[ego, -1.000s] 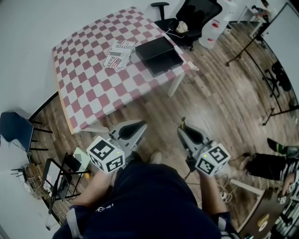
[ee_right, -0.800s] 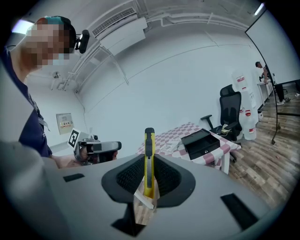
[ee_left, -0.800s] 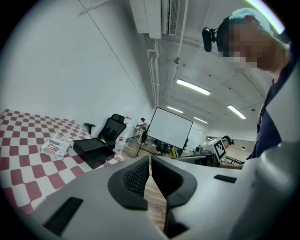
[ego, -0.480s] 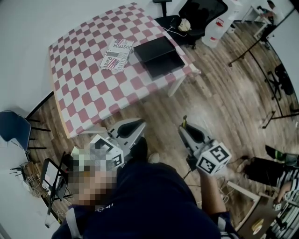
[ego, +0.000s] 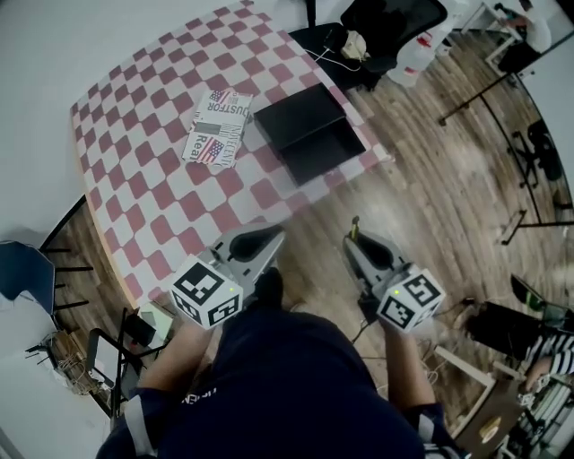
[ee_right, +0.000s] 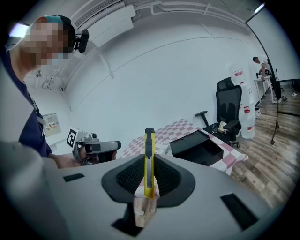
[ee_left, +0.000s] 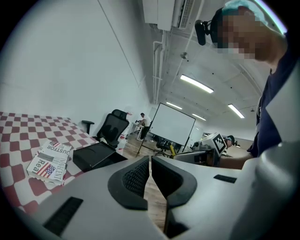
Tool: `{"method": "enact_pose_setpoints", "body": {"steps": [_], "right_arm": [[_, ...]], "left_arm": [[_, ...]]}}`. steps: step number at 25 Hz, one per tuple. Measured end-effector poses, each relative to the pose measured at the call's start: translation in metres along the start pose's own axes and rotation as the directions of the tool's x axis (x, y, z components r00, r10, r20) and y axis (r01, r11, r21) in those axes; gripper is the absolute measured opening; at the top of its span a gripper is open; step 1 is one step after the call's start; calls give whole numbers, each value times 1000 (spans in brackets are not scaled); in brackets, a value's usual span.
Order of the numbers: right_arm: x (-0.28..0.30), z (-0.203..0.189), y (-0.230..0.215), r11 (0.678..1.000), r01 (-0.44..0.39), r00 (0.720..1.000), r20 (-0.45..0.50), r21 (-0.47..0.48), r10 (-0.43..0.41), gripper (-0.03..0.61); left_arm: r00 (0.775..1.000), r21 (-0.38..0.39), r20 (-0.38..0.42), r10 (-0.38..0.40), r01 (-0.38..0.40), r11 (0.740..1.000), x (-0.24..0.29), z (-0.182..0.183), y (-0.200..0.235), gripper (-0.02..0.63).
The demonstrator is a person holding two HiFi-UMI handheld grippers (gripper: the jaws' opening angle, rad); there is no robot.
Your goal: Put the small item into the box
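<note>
The box is a black open box (ego: 309, 130) with its lid beside it, lying on the pink-and-white checked table (ego: 152, 170); it also shows as the black box (ee_right: 197, 147) and the black box (ee_left: 96, 156) in the two gripper views. My right gripper (ee_right: 149, 161) is shut on a yellow utility knife (ee_right: 149, 143) that stands up between the jaws. In the head view the right gripper (ego: 352, 237) hangs over the wooden floor, short of the table. My left gripper (ee_left: 150, 161) is shut with nothing in it; the left gripper (ego: 269, 237) is just off the table's near edge.
A printed paper (ego: 218, 126) lies on the table left of the box. A black office chair (ego: 386, 22) and a water bottle (ego: 420, 49) stand behind the table. A blue chair (ego: 25, 251) is at the left, a seated person (ego: 529, 327) at the right.
The table and box have slid closer and lower in the head view as the person stepped toward them. Both grippers keep the same pose, the knife still held.
</note>
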State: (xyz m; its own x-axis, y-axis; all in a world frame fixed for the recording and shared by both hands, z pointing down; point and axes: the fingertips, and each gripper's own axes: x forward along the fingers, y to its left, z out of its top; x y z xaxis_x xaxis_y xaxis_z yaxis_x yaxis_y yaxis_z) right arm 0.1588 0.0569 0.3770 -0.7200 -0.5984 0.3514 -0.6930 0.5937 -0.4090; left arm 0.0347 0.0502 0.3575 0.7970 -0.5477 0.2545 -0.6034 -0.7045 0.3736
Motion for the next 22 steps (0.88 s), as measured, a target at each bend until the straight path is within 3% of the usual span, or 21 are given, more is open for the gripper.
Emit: {"method": "enact_pose_setpoints", "body": {"steps": [7, 13, 22], "right_arm": [[71, 33, -32, 999, 36, 998, -47, 12, -35, 66], [115, 49, -61, 986, 87, 986, -131, -143, -106, 66], [163, 47, -114, 968, 11, 956, -282, -251, -84, 66]], "left_arm": [[999, 7, -41, -31, 32, 999, 22, 27, 74, 43], [997, -13, -60, -39, 38, 999, 31, 37, 115, 43], [995, -78, -97, 11, -19, 997, 50, 30, 151, 43]]}}
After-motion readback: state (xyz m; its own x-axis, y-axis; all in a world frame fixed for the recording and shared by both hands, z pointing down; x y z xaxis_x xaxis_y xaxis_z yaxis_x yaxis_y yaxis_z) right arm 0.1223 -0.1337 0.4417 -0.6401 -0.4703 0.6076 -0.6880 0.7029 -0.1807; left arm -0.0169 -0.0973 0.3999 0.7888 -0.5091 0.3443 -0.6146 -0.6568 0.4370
